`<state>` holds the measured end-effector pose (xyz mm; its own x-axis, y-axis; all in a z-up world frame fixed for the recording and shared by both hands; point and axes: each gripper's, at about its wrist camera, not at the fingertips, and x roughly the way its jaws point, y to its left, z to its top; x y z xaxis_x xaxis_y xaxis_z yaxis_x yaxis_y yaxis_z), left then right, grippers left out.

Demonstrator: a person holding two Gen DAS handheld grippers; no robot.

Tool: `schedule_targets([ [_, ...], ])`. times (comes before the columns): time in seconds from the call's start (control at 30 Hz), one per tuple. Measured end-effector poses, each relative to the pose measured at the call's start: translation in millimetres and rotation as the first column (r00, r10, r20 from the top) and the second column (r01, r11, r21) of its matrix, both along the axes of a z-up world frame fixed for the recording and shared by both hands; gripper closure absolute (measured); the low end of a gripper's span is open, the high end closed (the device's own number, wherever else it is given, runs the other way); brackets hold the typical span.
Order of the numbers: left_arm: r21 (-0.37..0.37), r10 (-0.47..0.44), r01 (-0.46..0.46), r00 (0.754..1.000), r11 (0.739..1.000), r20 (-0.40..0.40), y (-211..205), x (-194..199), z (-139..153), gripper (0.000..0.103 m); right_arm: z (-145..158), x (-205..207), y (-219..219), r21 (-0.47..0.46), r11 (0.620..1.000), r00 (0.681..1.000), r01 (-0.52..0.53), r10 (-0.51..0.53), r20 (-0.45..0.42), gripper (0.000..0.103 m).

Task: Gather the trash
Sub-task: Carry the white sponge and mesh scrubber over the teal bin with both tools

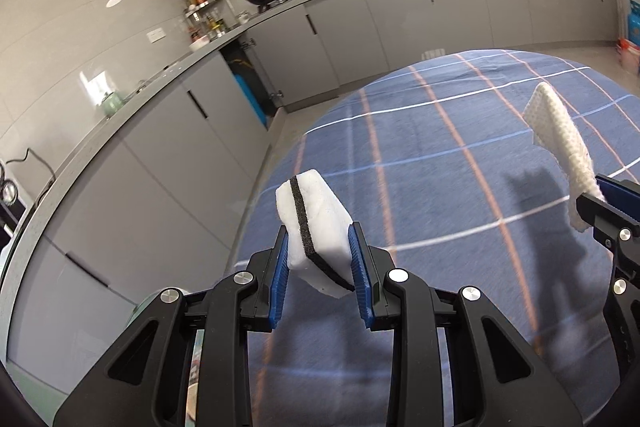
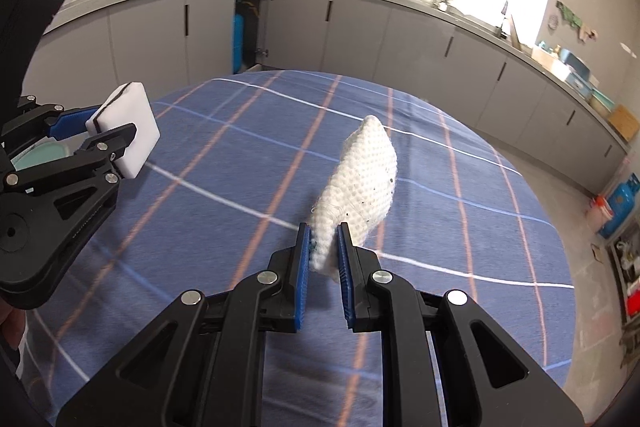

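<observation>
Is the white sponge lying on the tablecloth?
No, the left gripper holds the white sponge clamped above the tablecloth.

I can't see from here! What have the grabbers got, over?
Left gripper clamped on white sponge. Right gripper clamped on white knitted cloth. Both held above plaid tablecloth. Nothing in the way.

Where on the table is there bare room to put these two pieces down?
Nearly all of the blue plaid tablecloth is bare, from the far edge by the grey cabinets to beneath both grippers. Only a teal dish crowds the table's left side, behind the left gripper.
</observation>
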<state>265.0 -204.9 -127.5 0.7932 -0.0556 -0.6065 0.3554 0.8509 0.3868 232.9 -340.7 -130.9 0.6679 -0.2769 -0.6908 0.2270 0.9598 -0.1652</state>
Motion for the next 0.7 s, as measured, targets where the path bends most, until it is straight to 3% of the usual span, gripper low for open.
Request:
schedule_targets([
  [0.7,-0.024,0.101,-0.1,0.995,0.995,0.026,80,-22,7,0.073,10,-3,73,-0.027,0.992,0.992,-0.126,0.126,0.01,0.087],
])
